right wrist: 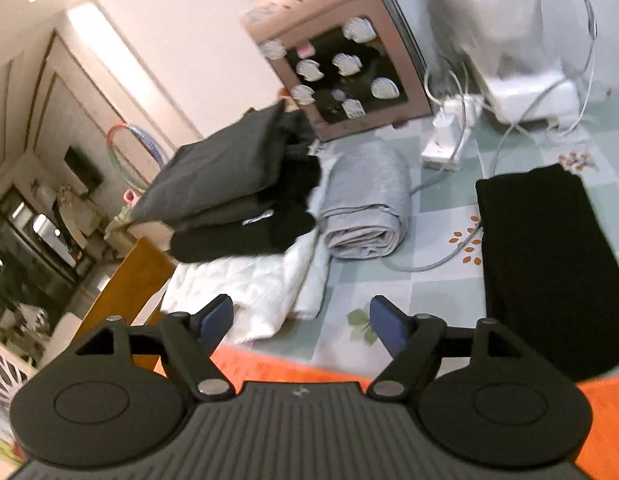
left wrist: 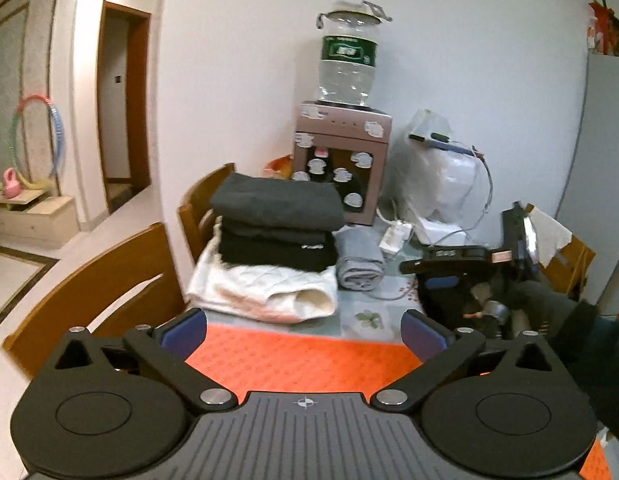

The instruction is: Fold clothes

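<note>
Both your left tongs (left wrist: 303, 334) and right tongs (right wrist: 301, 322) gape empty; the flat black folded garment (right wrist: 549, 272) lies beyond the right pair's right fingertip, long axis pointing away.

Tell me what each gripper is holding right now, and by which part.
Nothing is held. The left gripper and right gripper both stand open and empty above the orange mat.

1. An orange mat (left wrist: 301, 356) was seen in front, faintly patterned.
2. The tablecloth (right wrist: 441, 204) was checked in pale green and white (with leaf prints).
3. Dark grey and black folded clothes (left wrist: 277, 220) were stacked on a white garment (left wrist: 265, 288).
4. A grey roll (right wrist: 365, 208) and a black folded piece (right wrist: 549, 264) were noted.
</note>
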Motion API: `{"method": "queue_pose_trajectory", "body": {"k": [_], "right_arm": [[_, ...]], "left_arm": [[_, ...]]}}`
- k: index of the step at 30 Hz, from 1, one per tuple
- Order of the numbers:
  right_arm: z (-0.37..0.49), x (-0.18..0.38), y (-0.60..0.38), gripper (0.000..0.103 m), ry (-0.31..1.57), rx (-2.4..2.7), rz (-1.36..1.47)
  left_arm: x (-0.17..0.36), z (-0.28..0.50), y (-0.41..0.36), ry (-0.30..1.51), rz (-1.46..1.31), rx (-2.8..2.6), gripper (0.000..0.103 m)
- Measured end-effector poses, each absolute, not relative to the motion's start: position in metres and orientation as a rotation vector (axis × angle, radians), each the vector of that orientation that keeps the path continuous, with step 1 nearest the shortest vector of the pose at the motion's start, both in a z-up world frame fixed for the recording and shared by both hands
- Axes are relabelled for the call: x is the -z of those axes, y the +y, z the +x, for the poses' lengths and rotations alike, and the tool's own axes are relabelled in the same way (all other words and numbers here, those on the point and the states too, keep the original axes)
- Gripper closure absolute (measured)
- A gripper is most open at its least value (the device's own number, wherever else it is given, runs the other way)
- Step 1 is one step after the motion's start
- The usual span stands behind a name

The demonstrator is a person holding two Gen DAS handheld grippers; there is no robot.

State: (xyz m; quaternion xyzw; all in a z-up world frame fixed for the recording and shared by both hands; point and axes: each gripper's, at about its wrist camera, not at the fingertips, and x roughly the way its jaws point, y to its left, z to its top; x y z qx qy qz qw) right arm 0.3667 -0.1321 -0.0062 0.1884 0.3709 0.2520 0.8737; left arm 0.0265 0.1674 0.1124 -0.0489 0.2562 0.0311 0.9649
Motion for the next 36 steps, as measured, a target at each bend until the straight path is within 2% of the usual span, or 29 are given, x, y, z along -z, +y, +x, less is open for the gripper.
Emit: {"method": "queue_pose_trajectory", "body": {"k": [11,17,24,36], "right_arm": [[0.223,-0.071,-0.111,0.000,0.609,-0.455,0.151],[0.143,-0.103,-0.096,0.000,0.525,-0.398,0.065],[0.060,-0.118,-0.095,0.000,0.522,-0.355,0.040],[-0.013,-0.086,-0.116,0.000,0.592,-0.156,0.013]], "left_arm": [[-0.120,-0.063,0.201,0.484,-0.068,-0.153,0.000],[-0.116,-0.095,0.215,0.494,-0.032,-0.155,0.000],[-0.101,-0.117,0.215,0.527,-0.019,-0.058,0.000],[-0.062,-0.107,0.174,0.634,0.054,-0.006,0.000]]}}
